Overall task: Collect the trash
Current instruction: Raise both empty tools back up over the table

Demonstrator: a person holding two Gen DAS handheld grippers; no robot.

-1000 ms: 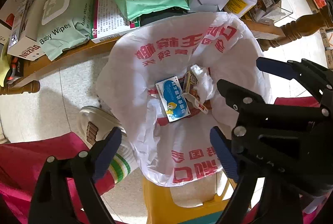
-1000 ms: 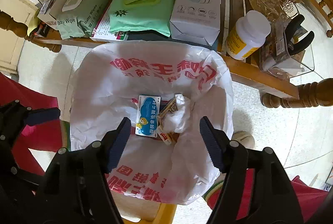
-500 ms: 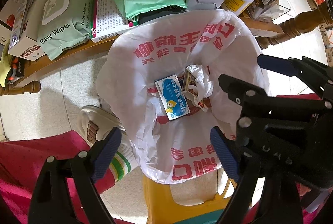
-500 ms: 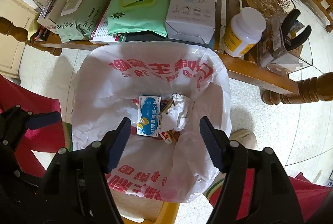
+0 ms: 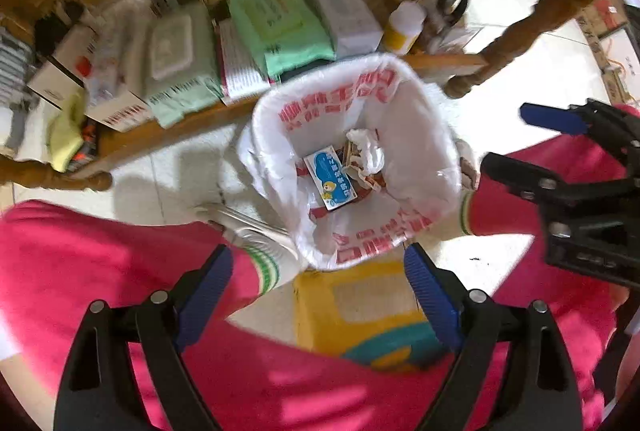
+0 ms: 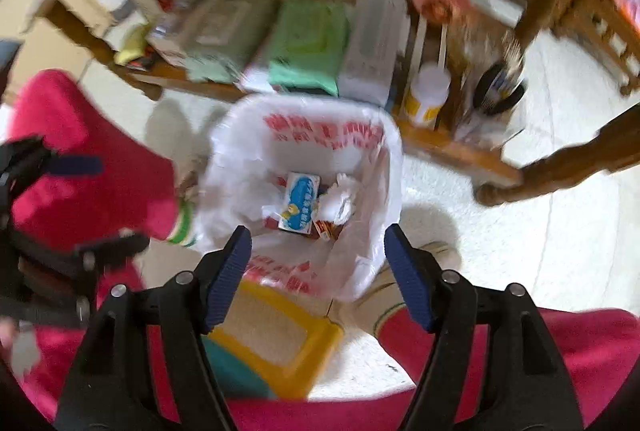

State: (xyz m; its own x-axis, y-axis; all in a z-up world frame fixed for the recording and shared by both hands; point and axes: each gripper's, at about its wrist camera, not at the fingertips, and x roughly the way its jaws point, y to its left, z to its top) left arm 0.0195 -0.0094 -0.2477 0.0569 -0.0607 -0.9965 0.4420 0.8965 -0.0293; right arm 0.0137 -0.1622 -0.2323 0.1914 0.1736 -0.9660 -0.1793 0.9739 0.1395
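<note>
A: Left wrist view?
B: Left gripper (image 5: 318, 285) spread wide, nothing between its pads. Bin bag (image 5: 424, 135) just ahead of the tips, mouth open. Inside it: blue box (image 5: 331, 177), crumpled tissue (image 5: 370, 151) touching it on the right. Right gripper (image 5: 516, 143) off to the right, also spread, empty. Yellow stool (image 5: 360, 307) between the fingers. Shelf (image 5: 168, 127) beyond the bag, blurred.

A: Right wrist view?
B: Right gripper (image 6: 318, 277) wide apart, holding nothing. Bin bag (image 6: 236, 155) straight ahead of the tips; blue box (image 6: 299, 202) and tissue (image 6: 340, 199) at the bottom. Left gripper (image 6: 86, 207) at far left, blurred. White bottle (image 6: 426, 97) on the shelf, ahead right.
</note>
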